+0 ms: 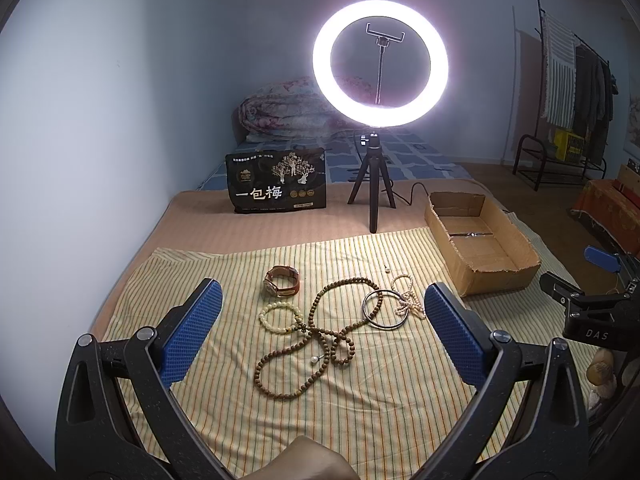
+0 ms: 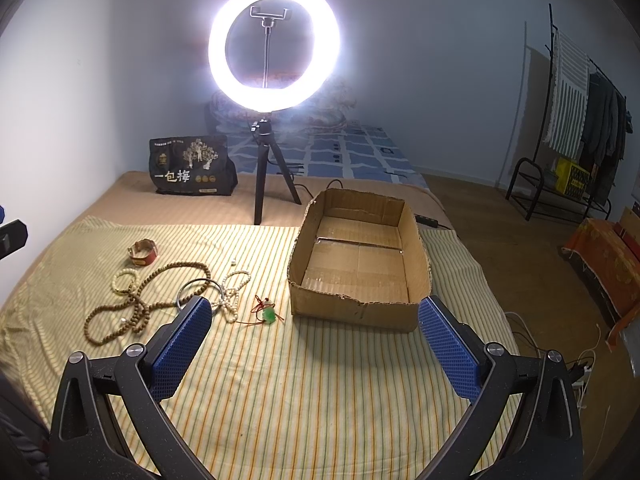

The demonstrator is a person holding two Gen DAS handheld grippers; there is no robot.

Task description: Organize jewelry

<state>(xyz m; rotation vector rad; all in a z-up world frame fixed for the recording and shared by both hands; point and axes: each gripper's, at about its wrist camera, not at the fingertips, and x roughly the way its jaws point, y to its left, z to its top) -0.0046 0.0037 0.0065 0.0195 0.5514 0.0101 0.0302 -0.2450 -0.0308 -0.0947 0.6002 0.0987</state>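
Your left gripper (image 1: pixel 320 332) and right gripper (image 2: pixel 316 340) hover spread wide, empty; jewelry heaped left on the cloth (image 2: pixel 320 400), cardboard box (image 2: pixel 360 312) empty, ready to fill.

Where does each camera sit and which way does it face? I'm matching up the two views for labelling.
Left wrist: on the left claw, open above the brown bead necklace; a hand shows at the bottom edge, the right claw at the right edge.
Right wrist: on the right claw, open over the striped cloth, looking toward the cardboard box.
Shared: both face the ring light, box, cloth and jewelry.
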